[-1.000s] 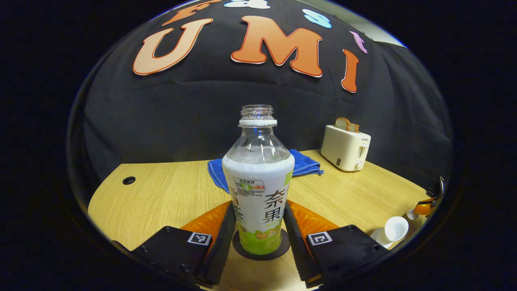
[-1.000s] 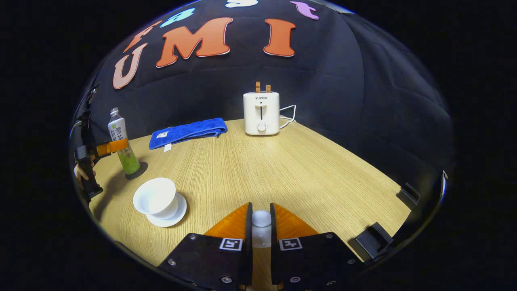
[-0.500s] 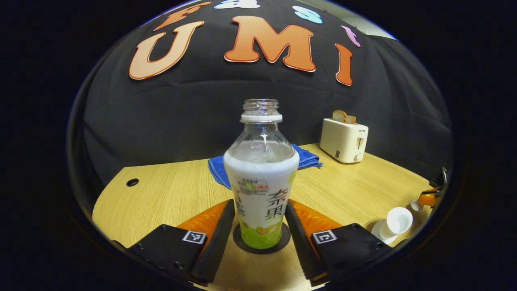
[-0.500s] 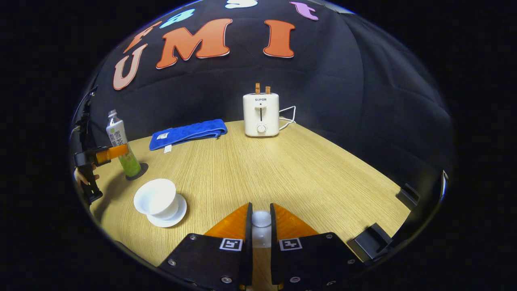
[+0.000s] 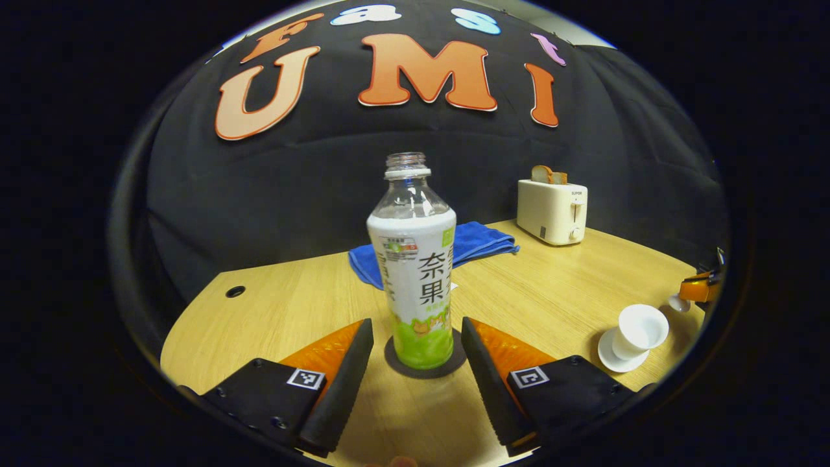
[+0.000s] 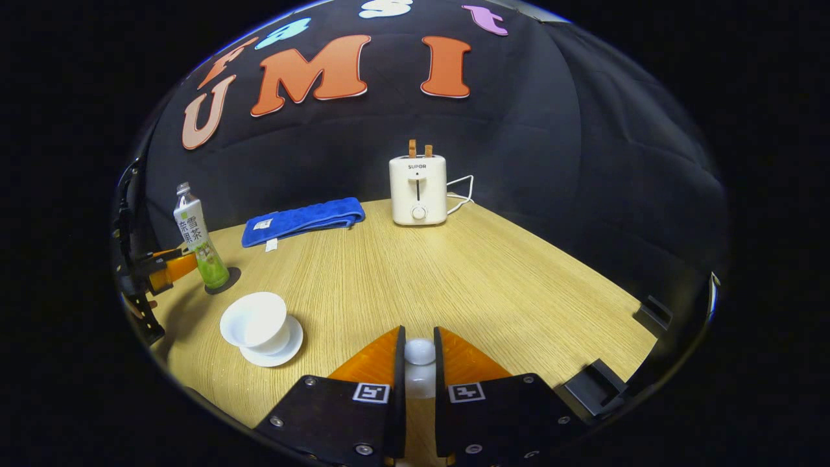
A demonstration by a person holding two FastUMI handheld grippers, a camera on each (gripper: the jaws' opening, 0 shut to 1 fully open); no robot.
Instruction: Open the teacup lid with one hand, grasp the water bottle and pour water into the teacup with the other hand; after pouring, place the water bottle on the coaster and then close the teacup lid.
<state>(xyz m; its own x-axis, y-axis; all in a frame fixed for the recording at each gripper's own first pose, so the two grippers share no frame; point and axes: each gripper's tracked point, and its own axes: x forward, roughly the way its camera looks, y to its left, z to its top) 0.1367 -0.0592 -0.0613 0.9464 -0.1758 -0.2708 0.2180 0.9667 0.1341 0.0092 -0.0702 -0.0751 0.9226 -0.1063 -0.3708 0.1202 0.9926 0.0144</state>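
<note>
The uncapped water bottle (image 5: 415, 259) stands upright on the dark round coaster (image 5: 425, 355). My left gripper (image 5: 415, 344) is open just in front of it, fingers apart from its sides. In the right gripper view the bottle (image 6: 194, 237) stands on the coaster (image 6: 224, 282) at far left with the left gripper (image 6: 172, 269) beside it. The white teacup (image 6: 256, 321) sits uncovered on its saucer (image 6: 285, 344). My right gripper (image 6: 419, 353) is shut on the white lid knob (image 6: 419, 353), held above the table. In the left gripper view the teacup (image 5: 639, 327) is at the right.
A white toaster (image 6: 418, 191) with two bread slices stands at the back of the wooden table (image 6: 486, 279). A folded blue towel (image 6: 305, 217) lies behind the bottle. A black bracket (image 6: 593, 386) sits at the table's right edge. A round hole (image 5: 235, 292) is in the table's left part.
My left gripper has let go of the bottle, spread its fingers and drawn back from it. The bottle stays on the coaster. My right gripper has barely moved with the lid.
</note>
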